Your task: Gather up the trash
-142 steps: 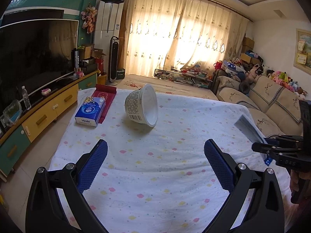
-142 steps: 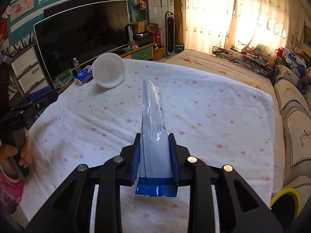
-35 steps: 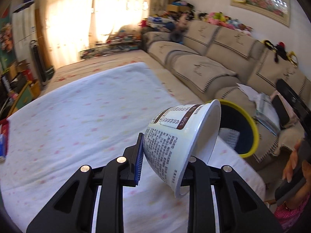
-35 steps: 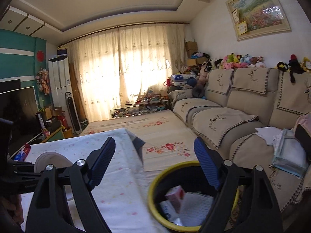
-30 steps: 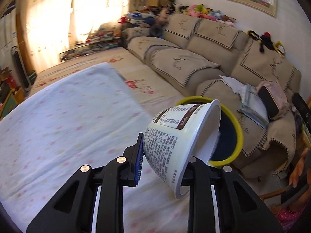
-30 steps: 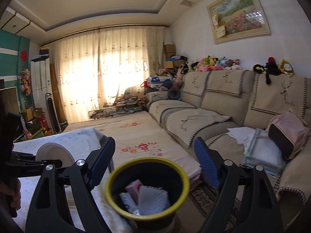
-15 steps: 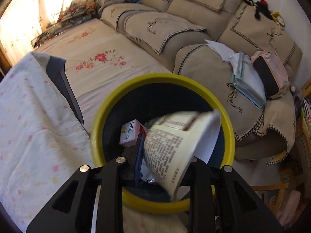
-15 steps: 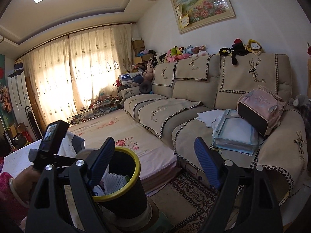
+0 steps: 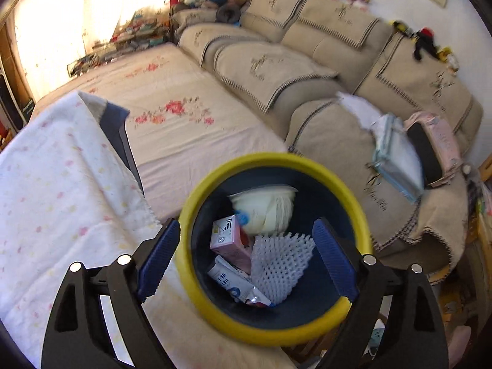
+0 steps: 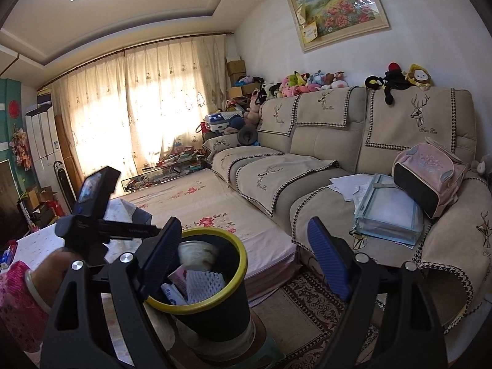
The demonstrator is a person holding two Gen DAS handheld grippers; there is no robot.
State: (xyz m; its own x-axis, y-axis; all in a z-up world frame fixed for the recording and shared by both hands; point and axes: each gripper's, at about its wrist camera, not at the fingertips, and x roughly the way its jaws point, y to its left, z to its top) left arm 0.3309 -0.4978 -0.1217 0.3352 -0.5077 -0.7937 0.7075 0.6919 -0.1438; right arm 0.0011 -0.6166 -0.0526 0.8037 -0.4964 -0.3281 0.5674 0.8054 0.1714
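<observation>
A dark bin with a yellow rim (image 9: 353, 196) stands beside the table. Inside lie the white paper bowl (image 9: 267, 209), a pink carton (image 9: 229, 243), white foam netting (image 9: 279, 264) and a blue-white wrapper (image 9: 233, 286). My left gripper (image 9: 246, 258) is open and empty, right above the bin's mouth. My right gripper (image 10: 246, 255) is open and empty, off to the side of the bin (image 10: 233, 240), where the bowl (image 10: 198, 253) also shows. The left gripper's handle and the hand (image 10: 89, 215) show at the left of the right wrist view.
The table with a dotted white cloth (image 9: 55, 190) lies left of the bin. A beige sofa (image 10: 338, 160) with a pink backpack (image 10: 430, 175) and papers runs along the wall. A floral-covered low bench (image 9: 172, 113) and a patterned rug (image 10: 310, 304) lie between.
My left gripper has opened and the paper bowl has dropped into the bin. The right gripper has stayed open beside the bin, tilting slightly.
</observation>
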